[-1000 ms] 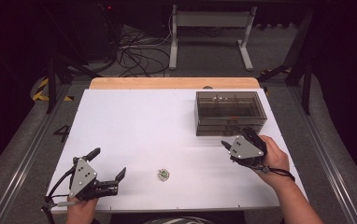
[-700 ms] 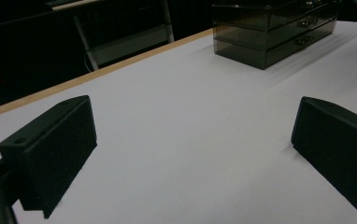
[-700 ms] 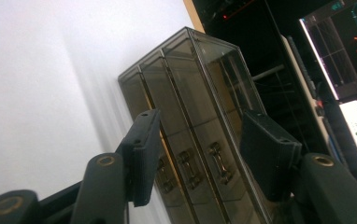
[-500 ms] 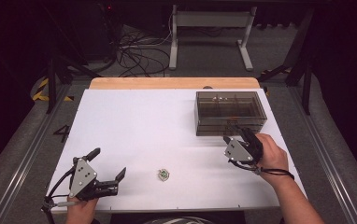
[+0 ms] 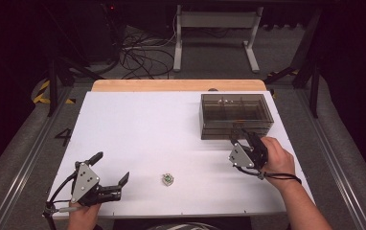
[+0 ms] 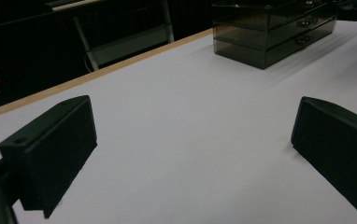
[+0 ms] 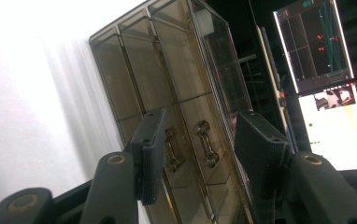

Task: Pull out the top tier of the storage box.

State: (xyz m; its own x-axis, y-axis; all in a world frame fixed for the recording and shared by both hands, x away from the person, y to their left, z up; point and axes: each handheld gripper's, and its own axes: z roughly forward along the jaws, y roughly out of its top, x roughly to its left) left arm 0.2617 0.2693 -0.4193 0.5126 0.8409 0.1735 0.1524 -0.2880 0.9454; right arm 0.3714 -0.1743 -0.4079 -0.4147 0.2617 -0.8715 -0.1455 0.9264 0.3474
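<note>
Right tongs [image 7: 197, 140], jaws closing half-open, straddle a small handle [image 7: 205, 143] on the stiff, slick drawer box [image 5: 236, 115]; left tongs [image 5: 108, 173] gape empty.

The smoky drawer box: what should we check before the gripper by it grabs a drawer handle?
1. Right gripper faces the drawer box: ok.
2. Jaws have just been closing, nothing pinched between them yet: ok.
3. A drawer handle sits in the gap between the jaws: ok.
4. Both drawers look closed: ok.
5. Left gripper open over bare table, out of the way: ok.
6. Small green thing lies far from the box: ok.
7. Whether the box will slide when pulled: cannot tell.
</note>
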